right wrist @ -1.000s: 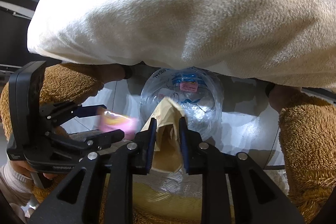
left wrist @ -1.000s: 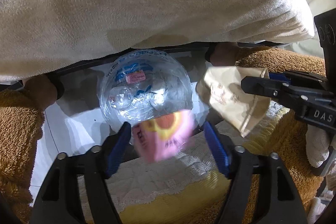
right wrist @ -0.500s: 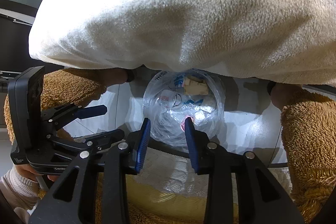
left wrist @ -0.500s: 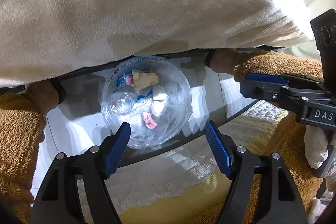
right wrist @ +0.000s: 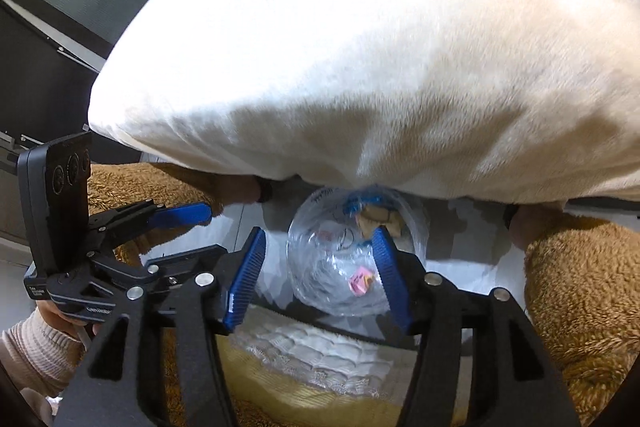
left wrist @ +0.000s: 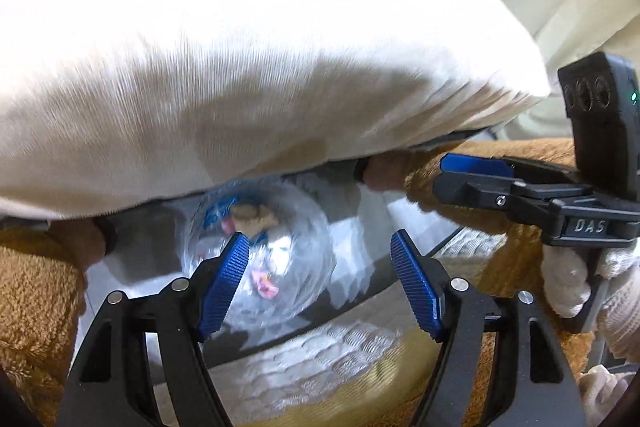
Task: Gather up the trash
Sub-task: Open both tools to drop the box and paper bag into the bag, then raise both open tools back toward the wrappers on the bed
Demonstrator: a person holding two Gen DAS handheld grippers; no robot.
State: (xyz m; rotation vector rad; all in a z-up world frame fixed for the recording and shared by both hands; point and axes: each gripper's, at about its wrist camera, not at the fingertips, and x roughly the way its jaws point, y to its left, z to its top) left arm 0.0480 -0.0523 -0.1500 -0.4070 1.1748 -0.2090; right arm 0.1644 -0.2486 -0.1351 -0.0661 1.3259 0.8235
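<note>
Clear plastic trash bag (right wrist: 356, 259) sits on the floor below, already holding a brown paper scrap (right wrist: 378, 221) and a pink wrapper (right wrist: 361, 281). Left gripper (left wrist: 320, 285) and right gripper (right wrist: 318, 273) hang above it, jaws open and empty. The next move is probably finding more litter.

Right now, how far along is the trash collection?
Done: a brown paper scrap and a pink wrapper lie inside the clear bag. In hand: nothing; the left gripper and right gripper both have open, empty jaws. Left: no loose trash shows in either view, so I cannot tell.
</note>
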